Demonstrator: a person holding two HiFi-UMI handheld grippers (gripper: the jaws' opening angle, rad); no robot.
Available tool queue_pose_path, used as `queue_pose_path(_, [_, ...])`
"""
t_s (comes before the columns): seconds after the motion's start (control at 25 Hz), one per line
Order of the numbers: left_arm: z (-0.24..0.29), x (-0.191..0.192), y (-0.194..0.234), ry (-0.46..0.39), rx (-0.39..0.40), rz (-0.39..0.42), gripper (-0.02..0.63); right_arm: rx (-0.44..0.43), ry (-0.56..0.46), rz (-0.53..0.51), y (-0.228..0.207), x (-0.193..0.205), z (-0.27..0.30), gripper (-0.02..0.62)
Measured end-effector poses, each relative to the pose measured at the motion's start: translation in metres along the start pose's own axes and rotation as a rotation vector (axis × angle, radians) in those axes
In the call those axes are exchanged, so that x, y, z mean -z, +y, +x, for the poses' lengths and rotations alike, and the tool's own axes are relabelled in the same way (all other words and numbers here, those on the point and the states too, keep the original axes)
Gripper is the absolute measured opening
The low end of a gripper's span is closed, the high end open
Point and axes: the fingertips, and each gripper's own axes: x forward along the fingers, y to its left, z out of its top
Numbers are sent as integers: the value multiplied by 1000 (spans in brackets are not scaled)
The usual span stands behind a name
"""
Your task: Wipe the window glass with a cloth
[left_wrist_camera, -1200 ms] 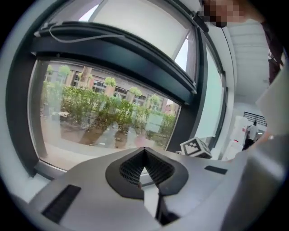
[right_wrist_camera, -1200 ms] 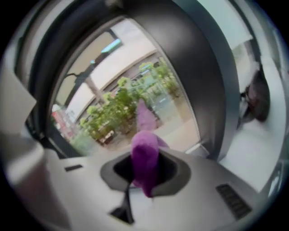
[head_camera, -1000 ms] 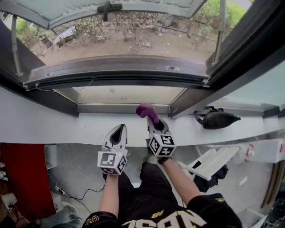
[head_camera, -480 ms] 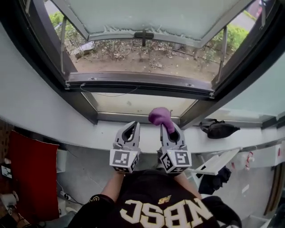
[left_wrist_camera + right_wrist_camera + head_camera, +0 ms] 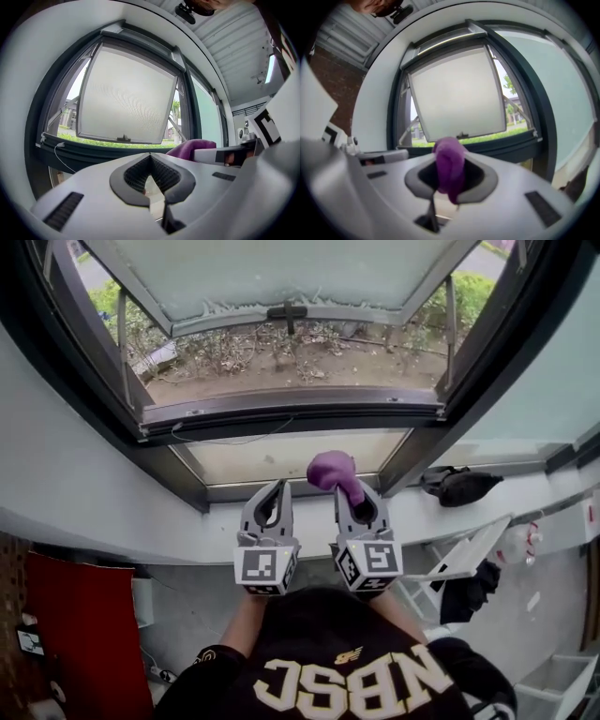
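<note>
1. The left gripper (image 5: 277, 489) is clenched: in the left gripper view (image 5: 150, 157) its 2 jaws meet at the tips with nothing between them.
2. The right gripper (image 5: 349, 493) is clamped on a purple cloth (image 5: 330, 469). In the right gripper view (image 5: 450, 165) the cloth (image 5: 449, 161) fills the gap between the jaws and bulges above them.
3. Both grippers are held side by side, close together, in front of the person's chest, with the marker cubes (image 5: 265, 566) facing the head camera. From the left gripper's camera, the cloth (image 5: 188, 149) shows just to the right of its jaws.
4. The cloth is in the air, apart from all glass, near the lower fixed pane (image 5: 291, 454) and above the white ledge (image 5: 422, 517).
5. Above that pane a frosted sash (image 5: 281, 273) is swung outward on its stays, with a dark handle (image 5: 286, 311) at its lower edge. Both gripper cameras face this sash (image 5: 126, 103) (image 5: 457, 96), which is well apart from the jaws.
6. Through the opening below the sash, bare ground and shrubs show outside.
7. A thin white cable (image 5: 225, 440) lies along the dark frame under the opening.
8. The only container in view is a black bag (image 5: 459, 486) lying on the ledge at the right. What it holds cannot be seen.
</note>
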Motion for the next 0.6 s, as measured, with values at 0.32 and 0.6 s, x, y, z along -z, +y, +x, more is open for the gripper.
queue_pose_path(0.32, [-35,11,-1,14,65,-40,15,51,48,-9,27,17,-16,78])
queue_pose_path(0.6, [-63,17,35,30,60,-67,15,48,75,-31,68,30,-17,78])
